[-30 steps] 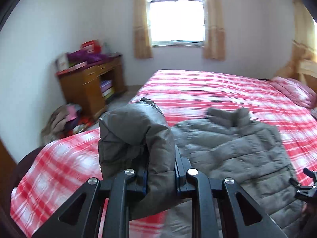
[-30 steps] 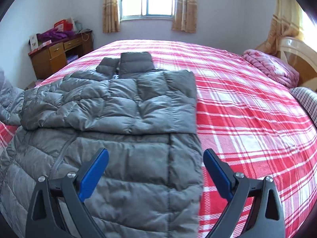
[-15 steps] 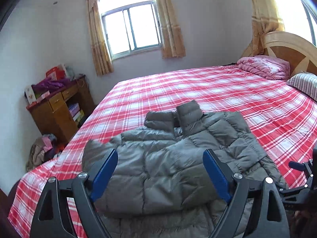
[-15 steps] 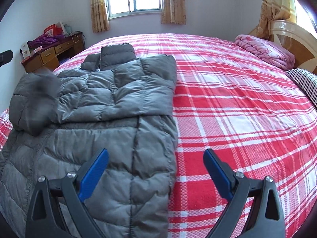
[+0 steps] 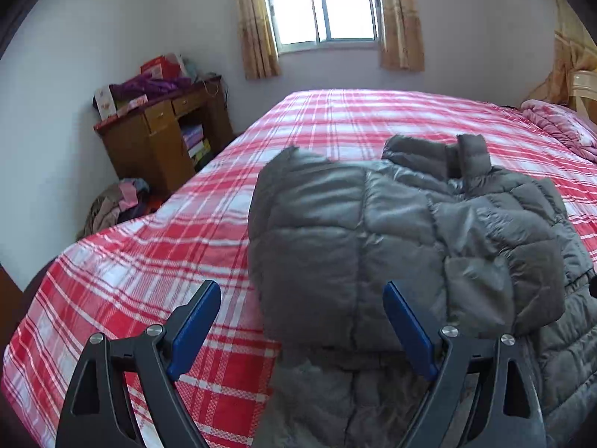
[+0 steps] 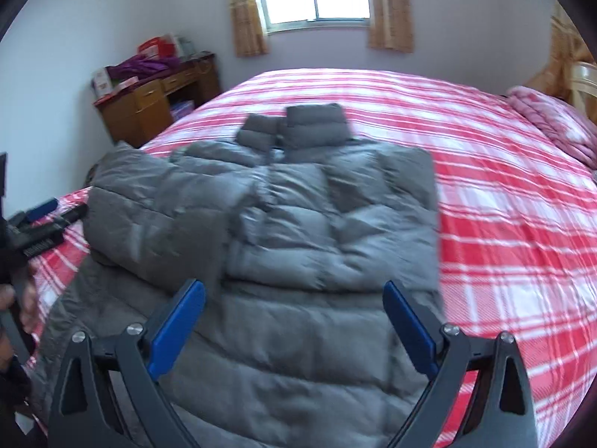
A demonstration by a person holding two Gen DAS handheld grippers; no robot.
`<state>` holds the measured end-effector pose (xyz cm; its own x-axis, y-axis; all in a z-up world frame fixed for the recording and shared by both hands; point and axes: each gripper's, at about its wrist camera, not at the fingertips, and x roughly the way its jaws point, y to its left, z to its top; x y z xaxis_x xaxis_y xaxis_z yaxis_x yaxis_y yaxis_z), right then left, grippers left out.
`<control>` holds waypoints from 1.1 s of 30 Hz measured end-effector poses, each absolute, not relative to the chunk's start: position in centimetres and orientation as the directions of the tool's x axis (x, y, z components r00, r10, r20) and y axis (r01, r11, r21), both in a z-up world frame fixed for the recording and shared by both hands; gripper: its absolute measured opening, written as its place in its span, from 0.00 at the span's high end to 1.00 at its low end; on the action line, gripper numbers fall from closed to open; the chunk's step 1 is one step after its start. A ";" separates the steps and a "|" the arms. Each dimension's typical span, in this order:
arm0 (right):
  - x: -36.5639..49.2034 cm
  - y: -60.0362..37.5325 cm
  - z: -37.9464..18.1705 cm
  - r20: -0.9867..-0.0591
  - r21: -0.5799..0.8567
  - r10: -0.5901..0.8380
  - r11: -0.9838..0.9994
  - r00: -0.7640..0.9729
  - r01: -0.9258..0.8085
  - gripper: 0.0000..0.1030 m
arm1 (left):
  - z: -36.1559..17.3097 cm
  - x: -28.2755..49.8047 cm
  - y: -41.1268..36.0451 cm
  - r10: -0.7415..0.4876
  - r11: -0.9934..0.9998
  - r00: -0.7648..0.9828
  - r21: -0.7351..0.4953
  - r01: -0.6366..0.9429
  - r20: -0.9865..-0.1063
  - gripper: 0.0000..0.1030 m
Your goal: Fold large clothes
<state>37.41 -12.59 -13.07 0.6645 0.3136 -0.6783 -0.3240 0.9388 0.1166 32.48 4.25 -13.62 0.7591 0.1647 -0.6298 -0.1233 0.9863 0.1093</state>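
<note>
Left wrist view: a grey quilted puffer jacket [image 5: 429,231] lies spread on a bed covered with a red and white plaid bedspread [image 5: 168,261], its stand-up collar [image 5: 470,156] toward the window and one sleeve [image 5: 309,239] folded across the chest. The left gripper [image 5: 302,328] hangs over the near part of the jacket with its blue-padded jaws wide apart; the folded sleeve shows between the pads but neither pad presses on it.

From the right wrist view, the same jacket [image 6: 298,261] fills the middle of the bed, its folded sleeve [image 6: 156,220] on the left and its right edge lying straight against the plaid bedspread [image 6: 503,224]. The right gripper [image 6: 294,328] stands over the jacket's lower half, jaws spread wide and holding nothing. At the left edge of this view the left gripper [image 6: 48,212] appears beside the sleeve, with part of a person's hand [image 6: 26,298] below it.

Beyond the bed stand a wooden desk [image 5: 156,142] piled with boxes and purple cloth, a heap of clothes [image 5: 115,205] on the floor beside it, a curtained window [image 5: 321,3], and a pink folded quilt [image 5: 559,127] at the headboard end.
</note>
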 end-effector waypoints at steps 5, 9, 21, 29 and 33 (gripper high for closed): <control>40.0 -8.2 -13.9 -0.700 0.125 0.350 0.918 0.622 -0.376 0.05 | -15.4 33.3 5.1 0.153 0.988 0.732 0.079 -0.135 -0.664 0.13; 42.1 -6.9 -15.9 -0.737 0.205 0.400 0.900 0.544 -0.384 0.32 | -16.1 34.0 5.9 0.139 0.989 0.717 0.056 -0.138 -0.684 0.13; 41.8 -11.9 -14.9 -0.722 0.177 0.311 0.947 0.618 -0.270 0.84 | -19.0 34.5 8.5 0.194 0.975 0.643 0.071 -0.212 -0.741 0.13; 41.7 -14.6 -16.6 -0.768 0.136 0.234 0.969 0.596 -0.205 0.67 | -16.3 34.2 8.5 0.167 0.984 0.654 0.084 -0.157 -0.737 0.13; 41.4 -15.5 -15.4 -0.751 0.122 0.203 0.978 0.628 -0.170 0.18 | -12.8 34.7 8.5 0.115 0.991 0.665 0.043 -0.124 -0.738 0.13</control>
